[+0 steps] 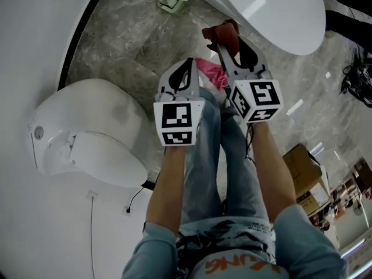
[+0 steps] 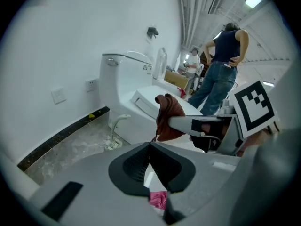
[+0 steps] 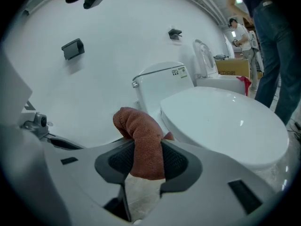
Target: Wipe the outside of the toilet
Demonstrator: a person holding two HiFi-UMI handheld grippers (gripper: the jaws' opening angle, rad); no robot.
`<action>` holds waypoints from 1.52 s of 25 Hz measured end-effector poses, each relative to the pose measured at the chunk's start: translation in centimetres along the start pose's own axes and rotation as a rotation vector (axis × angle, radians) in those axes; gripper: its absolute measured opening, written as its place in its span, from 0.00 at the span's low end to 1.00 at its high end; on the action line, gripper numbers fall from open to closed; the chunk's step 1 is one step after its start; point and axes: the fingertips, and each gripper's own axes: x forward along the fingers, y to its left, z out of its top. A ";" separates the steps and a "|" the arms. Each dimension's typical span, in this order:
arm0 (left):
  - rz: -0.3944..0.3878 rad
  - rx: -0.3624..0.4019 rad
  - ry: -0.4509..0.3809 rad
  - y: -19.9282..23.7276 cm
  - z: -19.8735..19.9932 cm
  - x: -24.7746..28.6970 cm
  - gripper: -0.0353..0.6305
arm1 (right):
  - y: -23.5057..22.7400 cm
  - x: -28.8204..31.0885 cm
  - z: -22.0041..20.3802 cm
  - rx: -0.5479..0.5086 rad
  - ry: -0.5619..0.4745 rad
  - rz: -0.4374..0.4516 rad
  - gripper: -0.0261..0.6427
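**With the cloth already pinched, the toilet's shell waits for the wipe**

Though the head view looks steeply down, I can place both tools. My right gripper sits just short of the rounded lid edge of the toilet, with a rust-brown cloth bunched at its tip. My left gripper hangs beside it, farther from the toilet.

From the left gripper view, those tongs are pressed together with nothing between them. Beyond them the cloth droops in front of the toilet.

From the right gripper view, the tongs pinch the cloth across its middle, and a fat loop stands up above the pads. The toilet's lid is close by and its tank stands behind.

I judge the cloth to be light, soft and floppy, so it will fold and drag rather than push. Held mid-length, it leaves a short wad that I can press flat. The toilet looks hard, glossy and slick. I would keep the cloth between the tongs and the glaze so that only the cloth touches it.
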 end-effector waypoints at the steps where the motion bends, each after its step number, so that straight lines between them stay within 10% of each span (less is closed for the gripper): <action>1: 0.000 0.001 0.004 0.6 0.0 0.3 0.05 | 0.0 1.0 0.1 0.000 -0.002 0.000 0.27; 15: -0.014 -0.017 0.021 4.9 0.2 4.4 0.05 | -3.0 9.0 -0.8 0.016 0.025 -0.112 0.27; 38: -0.005 0.006 0.051 -3.1 -2.7 5.2 0.05 | -7.7 3.5 -4.2 0.160 0.006 -0.156 0.26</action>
